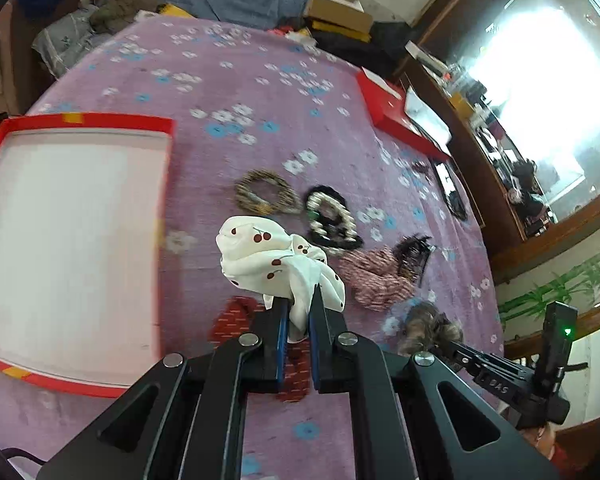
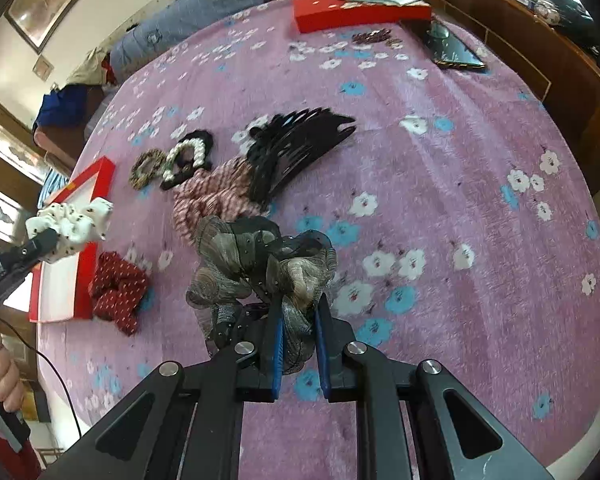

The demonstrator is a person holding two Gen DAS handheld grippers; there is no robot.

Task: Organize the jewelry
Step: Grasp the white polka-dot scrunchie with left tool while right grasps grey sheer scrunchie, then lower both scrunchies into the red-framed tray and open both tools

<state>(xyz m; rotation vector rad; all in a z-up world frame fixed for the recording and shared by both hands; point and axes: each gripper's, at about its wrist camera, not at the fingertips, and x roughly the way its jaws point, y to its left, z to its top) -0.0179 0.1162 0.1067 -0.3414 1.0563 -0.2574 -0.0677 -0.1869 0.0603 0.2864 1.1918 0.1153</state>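
A: Left wrist view. Left gripper [image 1: 300, 300] has its fingers [image 1: 279, 322] clamped narrow on a white scrunchie [image 1: 268, 258] with a cherry print. The scrunchie hangs clear of the purple flowered bedspread [image 1: 228, 80]. Open red box [image 1: 76, 232] lies to the left, white inside, nothing in it that I can see.

B: What is left on the bed?

A: A leopard scrunchie [image 1: 266, 196], a pearl hair tie [image 1: 330, 218], a pink striped scrunchie [image 1: 374, 278], a dark hair comb [image 1: 414, 256], and a red dotted scrunchie [image 1: 236, 314] just under the fingers.

B: Right wrist view?

A: Right gripper [image 2: 298, 312] has its fingers [image 2: 277, 332] pinched on a grey gauzy scrunchie [image 2: 260, 256], bunched up ahead of them. Whether it is off the bedspread I cannot tell. The left gripper shows at the left edge, holding the white scrunchie over the near end of the red box.

B: Step?

A: Judged: both pieces grasped, carry to the box under way. Next move calls for bringing the white scrunchie fully over the box floor, lowering, and opening the fingers. The right one has the longer trip across.
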